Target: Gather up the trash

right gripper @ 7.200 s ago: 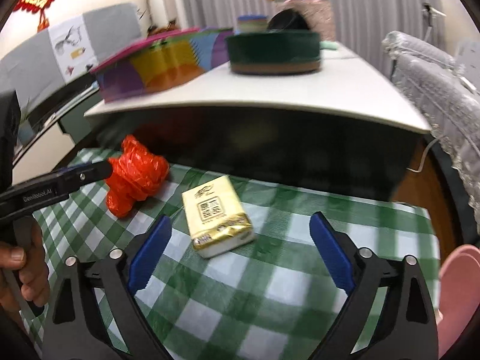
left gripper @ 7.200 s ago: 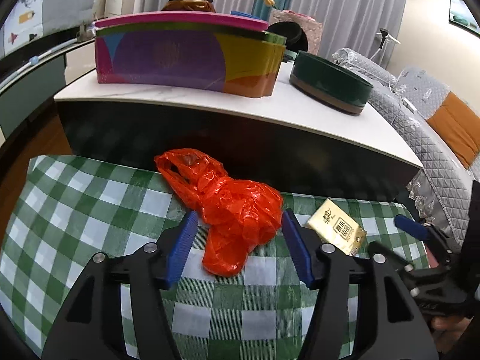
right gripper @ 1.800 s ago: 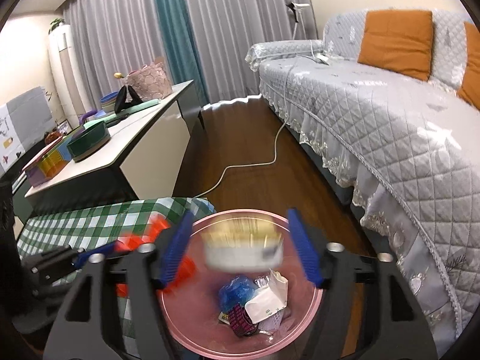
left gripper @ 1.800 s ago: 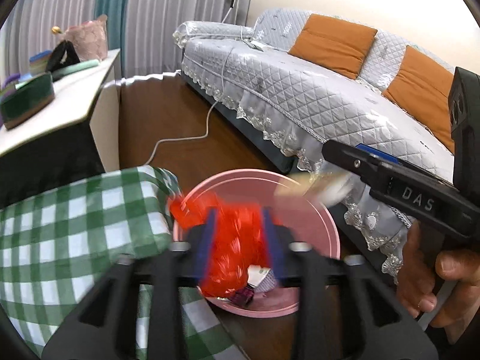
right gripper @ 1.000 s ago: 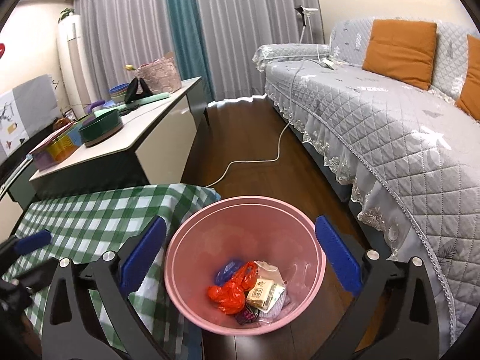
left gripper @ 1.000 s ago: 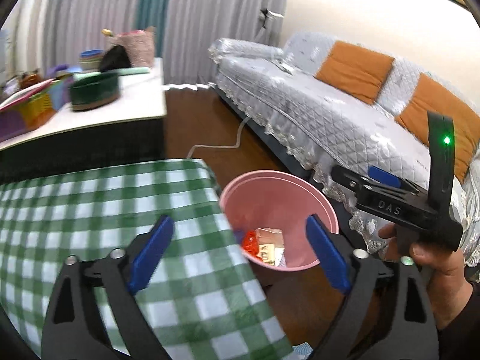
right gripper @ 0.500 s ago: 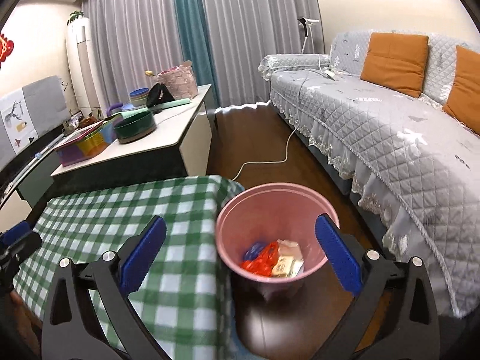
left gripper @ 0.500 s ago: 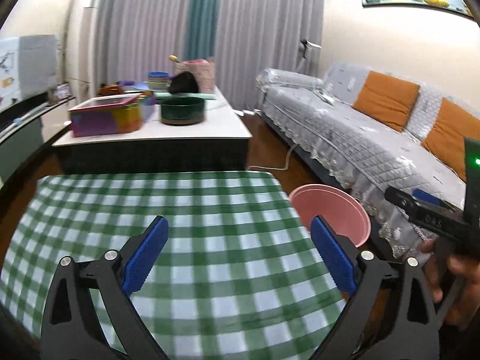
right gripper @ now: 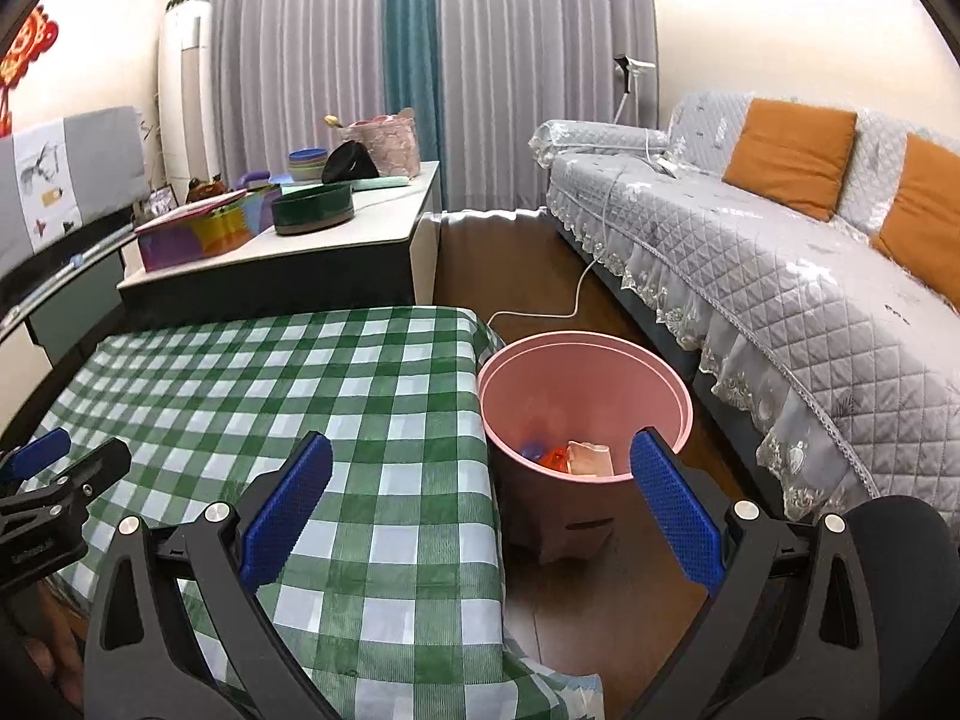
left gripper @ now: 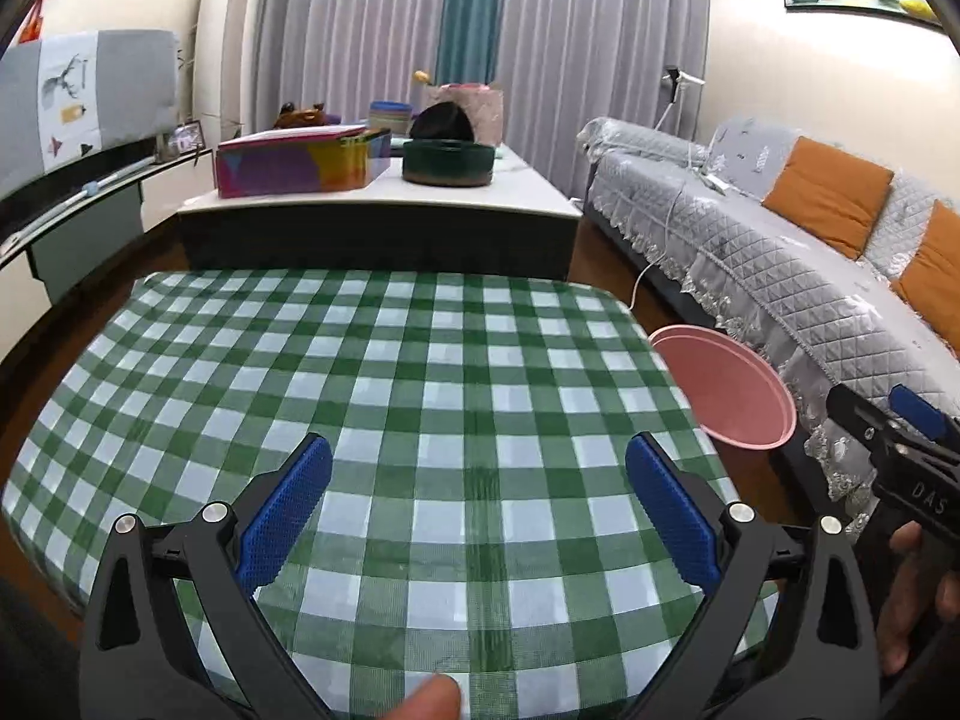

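A pink trash bin (right gripper: 585, 384) stands on the floor at the right edge of the green checked table (right gripper: 288, 384). Inside it lie an orange-red plastic bag (right gripper: 553, 457), a pale packet (right gripper: 591, 457) and a blue scrap. The bin also shows in the left wrist view (left gripper: 720, 384). My left gripper (left gripper: 477, 510) is open and empty above the table (left gripper: 420, 372). My right gripper (right gripper: 480, 504) is open and empty, over the table's right edge, near the bin. No trash shows on the cloth.
A white-topped low cabinet (left gripper: 384, 204) behind the table carries a multicoloured box (left gripper: 300, 165), a dark green round tin (left gripper: 447, 162) and a pink basket. A grey quilted sofa (right gripper: 780, 276) with orange cushions runs along the right. A white cable (right gripper: 564, 300) lies on the wood floor.
Both grippers let the red bag and the yellow packet drop into the pink bin, opened, and have drawn back and up; the bin now sits farther away.
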The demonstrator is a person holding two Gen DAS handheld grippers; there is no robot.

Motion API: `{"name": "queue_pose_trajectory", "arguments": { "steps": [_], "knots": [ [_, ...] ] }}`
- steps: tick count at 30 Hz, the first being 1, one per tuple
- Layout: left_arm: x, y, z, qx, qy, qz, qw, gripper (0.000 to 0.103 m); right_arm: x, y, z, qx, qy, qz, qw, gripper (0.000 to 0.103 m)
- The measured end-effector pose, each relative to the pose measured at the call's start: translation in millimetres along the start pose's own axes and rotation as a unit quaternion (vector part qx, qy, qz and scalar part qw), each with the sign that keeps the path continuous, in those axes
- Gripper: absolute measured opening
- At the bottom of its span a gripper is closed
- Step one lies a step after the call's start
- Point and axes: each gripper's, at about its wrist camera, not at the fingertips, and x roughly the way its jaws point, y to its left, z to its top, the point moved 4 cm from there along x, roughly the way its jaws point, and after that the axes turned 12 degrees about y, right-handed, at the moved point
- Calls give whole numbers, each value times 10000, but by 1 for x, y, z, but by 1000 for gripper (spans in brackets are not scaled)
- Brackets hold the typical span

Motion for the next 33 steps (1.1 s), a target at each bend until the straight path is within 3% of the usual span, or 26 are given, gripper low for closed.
{"name": "queue_pose_trajectory", "arguments": {
  "steps": [33],
  "knots": [
    [16,-14,-15,72,182,49,9998,95,24,0,-6,64,211,0,9998,98]
  ]
}}
